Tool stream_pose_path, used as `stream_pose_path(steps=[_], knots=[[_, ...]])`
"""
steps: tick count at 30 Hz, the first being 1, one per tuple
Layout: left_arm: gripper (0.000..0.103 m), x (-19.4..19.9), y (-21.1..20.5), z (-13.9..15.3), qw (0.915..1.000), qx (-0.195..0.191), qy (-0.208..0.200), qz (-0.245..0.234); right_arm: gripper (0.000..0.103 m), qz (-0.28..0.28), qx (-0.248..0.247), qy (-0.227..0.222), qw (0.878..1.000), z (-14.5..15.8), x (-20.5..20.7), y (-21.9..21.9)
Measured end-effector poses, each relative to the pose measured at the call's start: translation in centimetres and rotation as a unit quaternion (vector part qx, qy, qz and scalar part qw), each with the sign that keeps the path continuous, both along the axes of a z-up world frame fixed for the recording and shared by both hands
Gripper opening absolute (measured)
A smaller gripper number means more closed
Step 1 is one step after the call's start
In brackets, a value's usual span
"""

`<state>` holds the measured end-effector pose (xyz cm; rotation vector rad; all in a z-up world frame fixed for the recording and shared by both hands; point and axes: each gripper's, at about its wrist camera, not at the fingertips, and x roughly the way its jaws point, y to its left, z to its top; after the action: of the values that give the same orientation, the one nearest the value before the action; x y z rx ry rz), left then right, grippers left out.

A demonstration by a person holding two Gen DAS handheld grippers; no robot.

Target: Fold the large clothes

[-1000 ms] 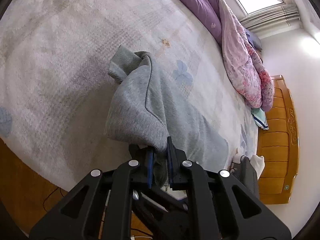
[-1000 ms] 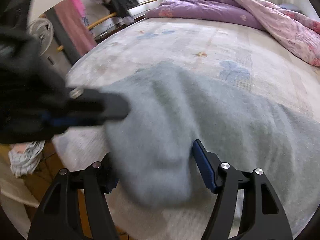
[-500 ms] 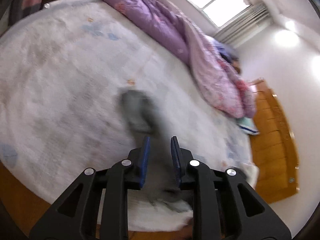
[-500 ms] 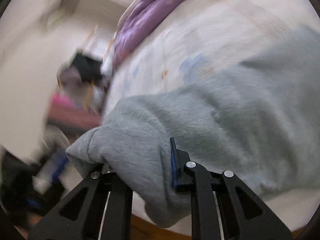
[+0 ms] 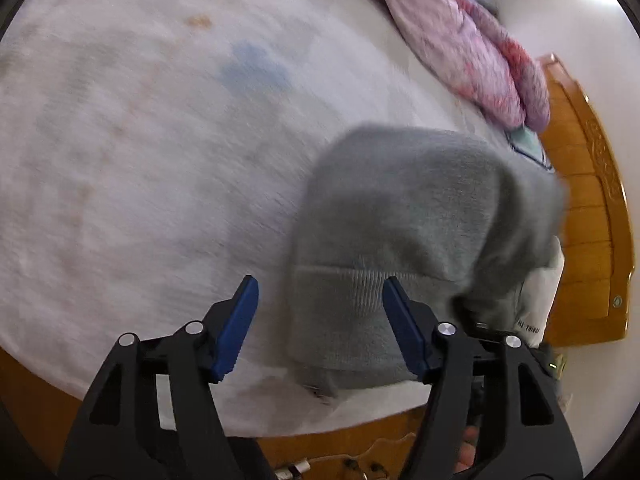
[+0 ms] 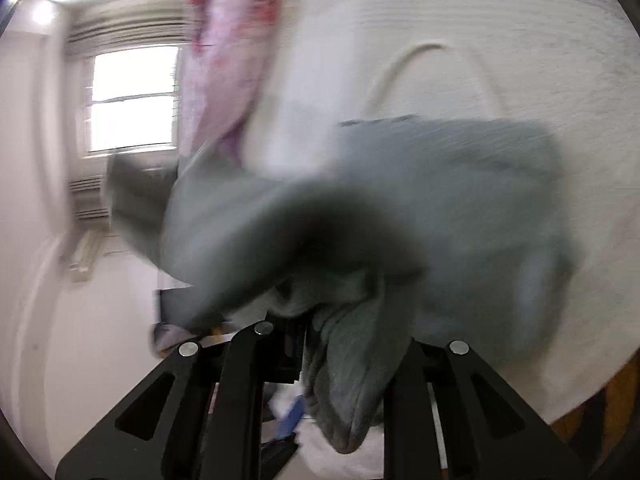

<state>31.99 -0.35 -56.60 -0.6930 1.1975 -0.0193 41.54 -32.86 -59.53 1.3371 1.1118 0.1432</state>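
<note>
A grey knit garment (image 5: pixel 408 216) lies bunched near the bed's near edge, its ribbed hem toward me. My left gripper (image 5: pixel 320 316) hovers just over that hem, its jaws opening wide. The blue pads (image 5: pixel 240 320) stand clear of the cloth, and the hem reaches partly between them. In the blurred right wrist view the same grey garment (image 6: pixel 360 208) is piled over my right gripper (image 6: pixel 340 316) and hides its fingertips. A fold hangs down between the fingers. Its narrow jaws are opening slightly, still gripping the cloth.
The bed's white fleecy cover (image 5: pixel 120 160) spreads to the left and far side. A pink and purple quilt (image 5: pixel 460 40) is heaped along the back. A wooden bed end (image 5: pixel 588 220) stands at the right, with a white printed item (image 5: pixel 540 304) beside it. A window (image 6: pixel 132 100) shows sideways.
My left gripper has let go of the garment, opened wide and swung right. My right gripper closed on the grey cloth and rolled over, so its view now lies sideways.
</note>
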Motion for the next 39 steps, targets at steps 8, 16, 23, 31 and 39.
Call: stream_pose_path(steps=[8, 16, 23, 31, 39], knots=[[0.076, 2.5, -4.9, -2.6, 0.9952, 0.065, 0.030, -0.067, 0.027, 0.021, -0.025, 0.060, 0.998, 0.2, -0.7, -3.5], [0.077, 2.0, -3.3, -2.5, 0.9983, -0.010, 0.035, -0.045, 0.024, 0.141, -0.163, -0.042, 0.976, 8.5, 0.4, -5.1], [0.084, 0.1, -3.7, -3.2, 0.9985, -0.023, 0.033, -0.037, 0.005, 0.245, -0.235, -0.056, 0.939, 3.4, 6.8, -0.3], [0.089, 0.7, -6.1, -6.0, 0.9971, -0.047, 0.049, -0.033, 0.000, 0.254, -0.236, -0.009, 0.938, -0.5, 6.8, -1.4], [0.059, 1.9, -7.5, -8.3, 0.9938, -0.060, 0.089, -0.028, 0.000, 0.240, -0.206, -0.006, 0.949, -0.5, 7.7, -1.7]])
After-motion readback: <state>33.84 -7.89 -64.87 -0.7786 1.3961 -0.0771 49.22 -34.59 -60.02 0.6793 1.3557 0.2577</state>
